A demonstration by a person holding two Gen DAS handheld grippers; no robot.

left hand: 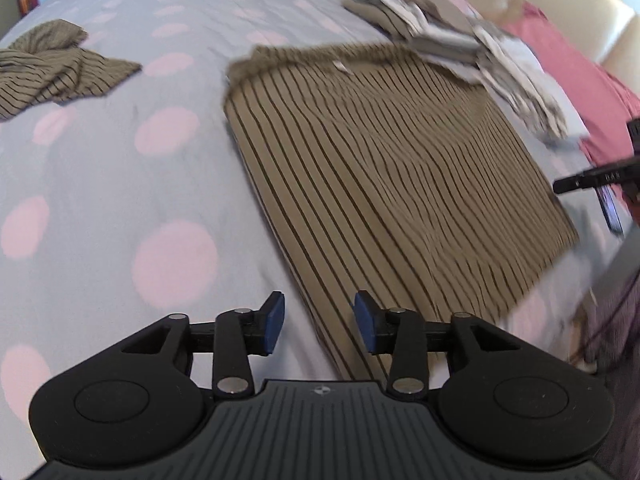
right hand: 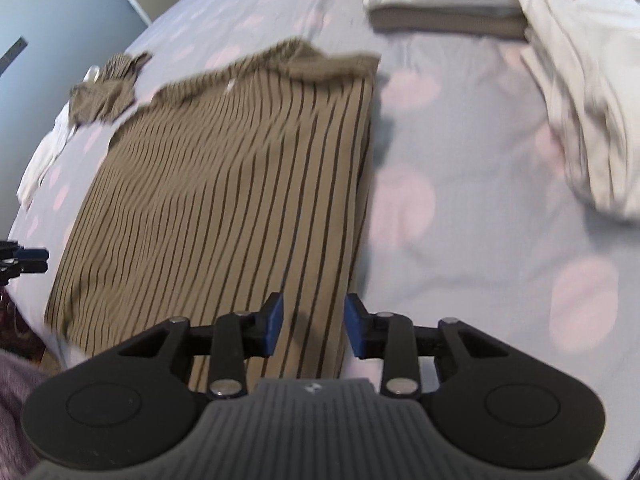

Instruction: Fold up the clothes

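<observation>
The left gripper (left hand: 319, 322) points steeply downward, its blue pads (left hand: 275, 322) parted with nothing between them. The right gripper (right hand: 313, 325) tilts down likewise, jaws apart and empty, its fingertips (right hand: 354, 330) clear of any contact.

Soft matt cloth on the striped shirt (left hand: 384, 168), fine-ribbed with dark lines. Smooth matt cotton on the dotted bedspread (left hand: 120, 184). Matt black plastic on the left tongs (left hand: 319, 322), blue rubbery pads (left hand: 276, 316), shiny metal rivets.
</observation>
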